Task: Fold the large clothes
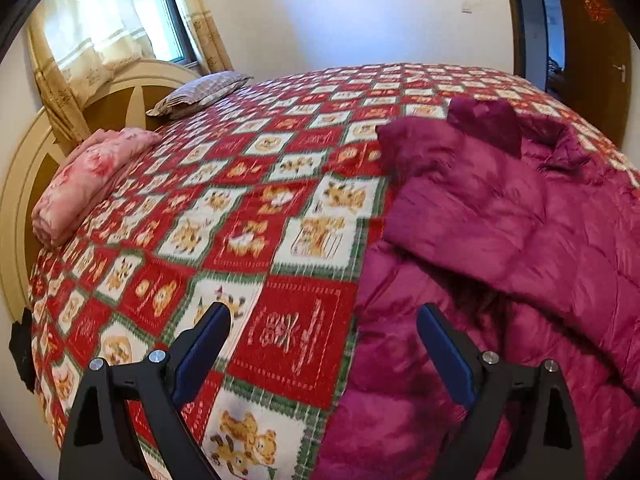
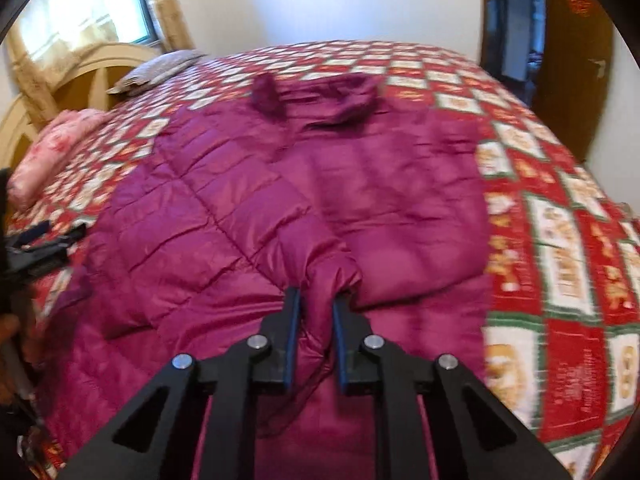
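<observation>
A large magenta quilted down jacket (image 2: 320, 184) lies spread on the bed, hood end far from me. In the left wrist view the jacket (image 1: 500, 240) fills the right side, with one sleeve folded across the body. My right gripper (image 2: 316, 304) is shut on the cuff of a jacket sleeve (image 2: 324, 272), held low over the jacket's near part. My left gripper (image 1: 324, 316) is open and empty above the bedspread, just left of the jacket's edge. It also shows at the left edge of the right wrist view (image 2: 44, 236).
The bed carries a red, white and green teddy-bear bedspread (image 1: 248, 208). A folded pink blanket (image 1: 84, 184) and a striped pillow (image 1: 200, 92) lie by the headboard (image 1: 24, 184). A curtained window (image 1: 120, 16) is behind. A brown door (image 1: 592, 60) stands at the right.
</observation>
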A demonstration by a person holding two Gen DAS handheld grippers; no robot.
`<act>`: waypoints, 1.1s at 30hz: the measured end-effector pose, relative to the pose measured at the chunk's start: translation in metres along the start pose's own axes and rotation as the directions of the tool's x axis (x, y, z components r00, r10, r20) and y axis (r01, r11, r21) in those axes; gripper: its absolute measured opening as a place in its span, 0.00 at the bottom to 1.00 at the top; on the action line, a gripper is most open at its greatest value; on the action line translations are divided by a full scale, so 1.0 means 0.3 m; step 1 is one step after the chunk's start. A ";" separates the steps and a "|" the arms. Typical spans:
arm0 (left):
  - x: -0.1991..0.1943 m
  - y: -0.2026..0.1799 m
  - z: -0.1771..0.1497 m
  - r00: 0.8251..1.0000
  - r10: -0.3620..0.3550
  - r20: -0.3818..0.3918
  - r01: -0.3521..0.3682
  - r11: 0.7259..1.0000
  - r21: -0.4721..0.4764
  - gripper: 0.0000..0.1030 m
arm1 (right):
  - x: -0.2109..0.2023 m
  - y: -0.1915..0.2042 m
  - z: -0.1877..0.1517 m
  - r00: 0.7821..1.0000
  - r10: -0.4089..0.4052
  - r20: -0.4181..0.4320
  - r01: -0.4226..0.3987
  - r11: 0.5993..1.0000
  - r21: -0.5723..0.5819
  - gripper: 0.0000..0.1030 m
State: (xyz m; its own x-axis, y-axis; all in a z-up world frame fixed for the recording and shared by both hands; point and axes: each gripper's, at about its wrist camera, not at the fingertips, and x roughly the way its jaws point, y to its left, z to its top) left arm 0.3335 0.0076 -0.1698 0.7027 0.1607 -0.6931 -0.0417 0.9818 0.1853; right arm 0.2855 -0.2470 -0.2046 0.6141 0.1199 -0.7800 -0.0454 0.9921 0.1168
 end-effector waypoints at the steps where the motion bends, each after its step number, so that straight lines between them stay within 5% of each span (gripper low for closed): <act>1: -0.004 -0.004 0.019 1.000 -0.015 0.000 0.015 1.000 -0.006 0.92 | 0.003 -0.006 0.007 1.000 -0.011 0.000 0.011 1.000 -0.005 0.18; 2: -0.010 -0.017 0.045 0.999 -0.038 -0.002 0.038 0.999 -0.012 0.92 | 0.009 -0.007 0.013 0.999 -0.032 0.006 0.032 0.999 -0.013 0.26; 3: -0.015 -0.024 0.059 0.999 -0.049 0.000 0.049 0.999 -0.013 0.92 | 0.009 -0.003 0.017 0.998 -0.057 0.015 0.057 0.998 -0.014 0.46; 5: -0.040 -0.057 0.106 0.997 -0.077 0.022 0.077 0.997 -0.013 0.92 | -0.020 0.003 0.036 0.990 -0.131 0.058 0.130 0.991 0.014 0.61; 8: -0.058 -0.116 0.167 0.989 -0.133 0.071 0.133 0.991 -0.002 0.92 | -0.099 0.025 0.062 0.976 -0.171 0.138 0.166 0.985 0.047 0.59; 11: -0.017 -0.204 0.190 0.989 -0.122 0.084 0.119 0.992 0.040 0.92 | -0.129 0.096 0.091 0.973 -0.128 0.192 0.130 0.991 0.000 0.50; 14: 0.072 -0.280 0.173 0.994 -0.100 0.052 0.096 0.992 0.076 0.92 | -0.061 0.142 0.117 0.985 -0.048 0.166 0.052 0.999 -0.016 0.46; 21: 0.198 -0.289 0.100 0.993 -0.115 -0.007 0.116 0.992 0.047 0.92 | 0.137 0.144 0.088 0.994 -0.054 0.091 0.056 0.998 -0.016 0.45; 33: 0.227 -0.296 0.089 0.990 -0.137 -0.038 0.138 0.989 0.045 0.93 | 0.190 0.145 0.053 0.996 -0.056 0.065 0.056 0.998 -0.004 0.45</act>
State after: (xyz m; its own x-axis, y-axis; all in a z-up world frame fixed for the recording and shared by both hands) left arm 0.4041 -0.0715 -0.2149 0.6745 0.0285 -0.7377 0.0880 0.9890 0.1187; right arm 0.3311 -0.1976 -0.2341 0.6659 0.0616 -0.7435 -0.0137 0.9974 0.0703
